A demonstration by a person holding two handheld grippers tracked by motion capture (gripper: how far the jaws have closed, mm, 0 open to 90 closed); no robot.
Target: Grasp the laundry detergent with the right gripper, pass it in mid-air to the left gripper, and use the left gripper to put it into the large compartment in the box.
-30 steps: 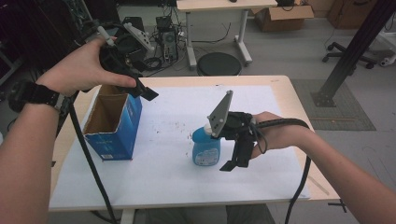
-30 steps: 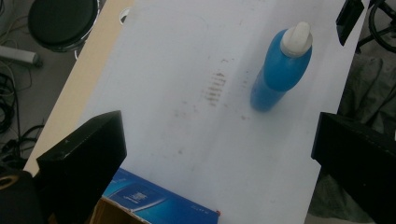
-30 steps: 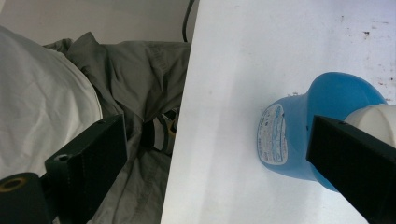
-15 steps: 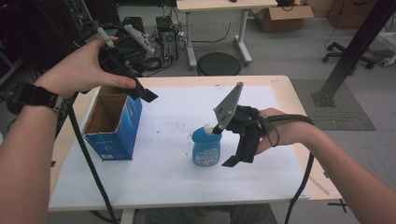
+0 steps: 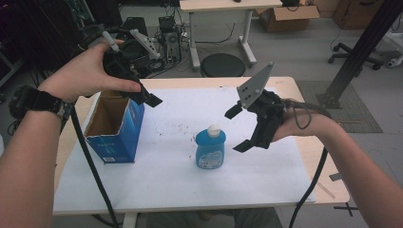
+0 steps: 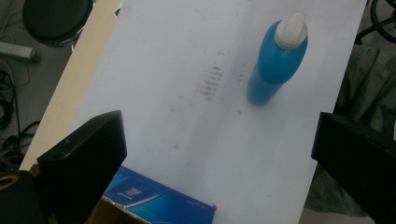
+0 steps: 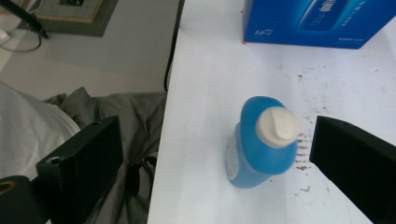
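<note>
My right gripper stands with its jaws spread wide and nothing between them; they have just been opening, and in the right gripper view the gap is bare of any contact. The blue bottle stands upright on the white table cover, just ahead of and below this gripper, apart from both jaws. Its white cap sits closed on top.

My left gripper hangs above the open blue carton, jaws wide and empty. From that gripper, the bottle lies well ahead, and the carton's printed wall is directly beneath.

Judgement: the bottle looks to have been set down and released, and the step in hand is clearing the right gripper away from it.

Recommendations for doing this well:
- Keep the jaws fully apart until they are past the cap; the cap is the tallest point and the likeliest to be clipped.
- Draw back and up together, not sideways across the bottle.
- The bottle is narrow at the base and tall; a light knock could tip it.
- Mind the trailing cable on my side of the bottle.
</note>
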